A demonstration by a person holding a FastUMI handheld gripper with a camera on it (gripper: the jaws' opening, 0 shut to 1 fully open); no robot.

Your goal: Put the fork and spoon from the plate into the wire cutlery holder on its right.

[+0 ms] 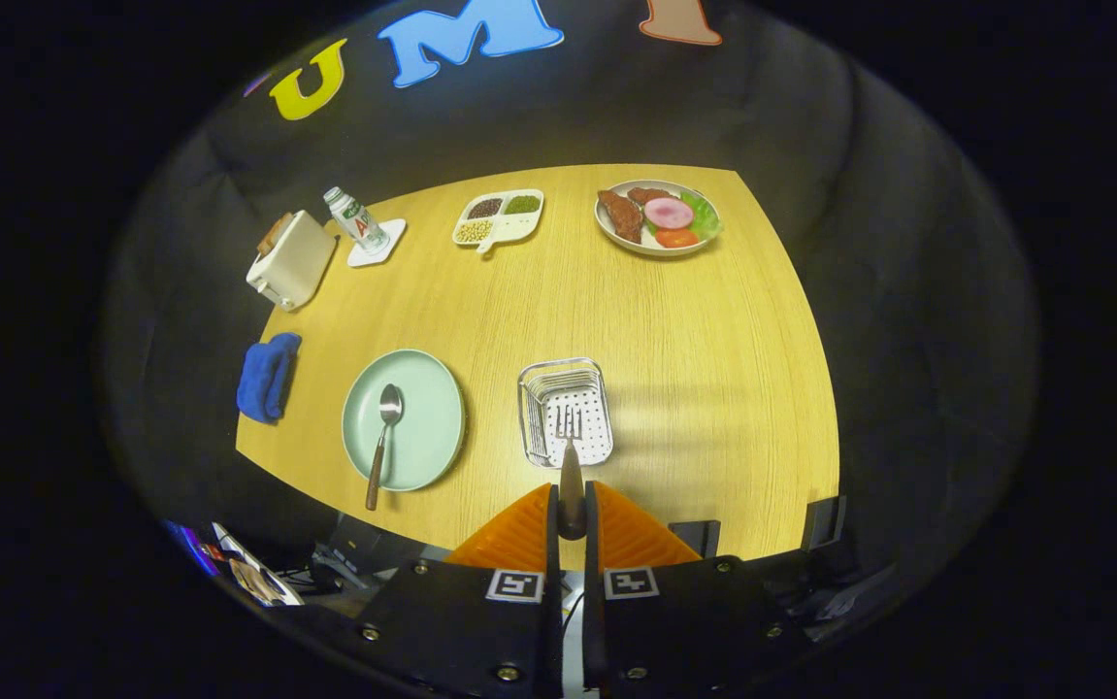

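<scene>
The gripper (570, 515) is closed on the handle of the fork (569, 456), both fingers pressed against its dark grip with hardly a gap left between them. The fork is held out ahead of the fingers, tines forward, and is seen over the wire cutlery holder (565, 413); whether the tines are inside the basket or above it cannot be told. The spoon (383, 437) is laid on the pale green plate (432, 388), just left of the holder, bowl toward the far side and brown handle reaching over the near rim.

Both pieces are judged light, stiff and not fragile. The polished metal ends are likely slippery, so the handles are the better place to be gripped. The spoon's handle end, where it overhangs the plate's rim, is probably the easiest place for the fingers to be closed around. A thin handle may pivot if it is pinched off-centre.
</scene>
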